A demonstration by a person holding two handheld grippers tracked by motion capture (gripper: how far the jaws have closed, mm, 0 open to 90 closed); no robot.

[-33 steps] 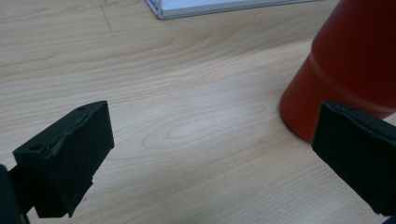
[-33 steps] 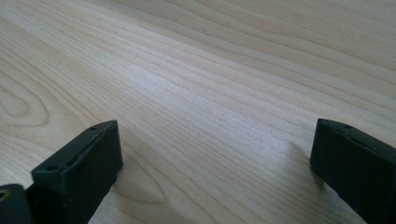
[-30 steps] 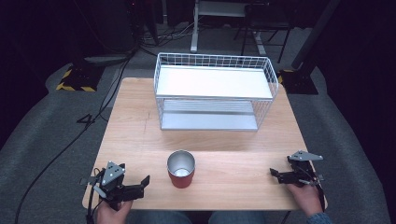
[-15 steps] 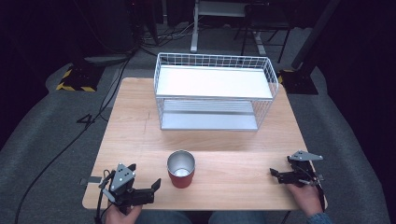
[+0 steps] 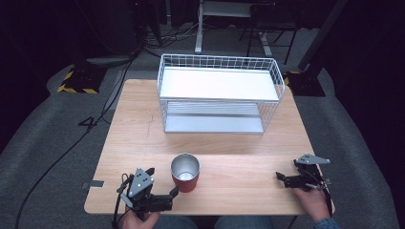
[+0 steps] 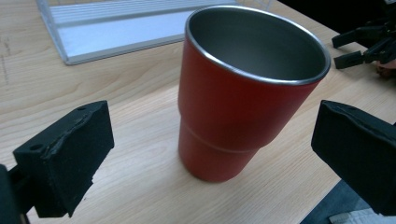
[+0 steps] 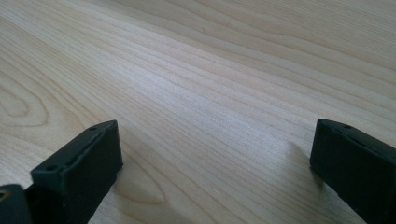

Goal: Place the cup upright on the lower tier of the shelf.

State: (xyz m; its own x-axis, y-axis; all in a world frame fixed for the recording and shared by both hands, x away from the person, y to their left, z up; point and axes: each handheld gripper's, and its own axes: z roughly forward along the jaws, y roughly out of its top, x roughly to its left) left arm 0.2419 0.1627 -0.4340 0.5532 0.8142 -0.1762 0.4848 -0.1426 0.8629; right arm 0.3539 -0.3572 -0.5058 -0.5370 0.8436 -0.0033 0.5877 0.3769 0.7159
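The left hand-held gripper (image 5: pixel 162 183) sits at the bench's (image 5: pixel 239 167) near edge, jaws spread wide on either side of the upright red cup (image 5: pixel 185 172) without touching it. The right hand-held gripper (image 5: pixel 282 179), also open, rests well apart. Farther back stands a white wire rack (image 5: pixel 219 93).

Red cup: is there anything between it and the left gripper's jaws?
Nothing visible. The left gripper is open, one jaw on each side of the red cup, with bare table in both gaps. The jaws do not touch the cup yet.
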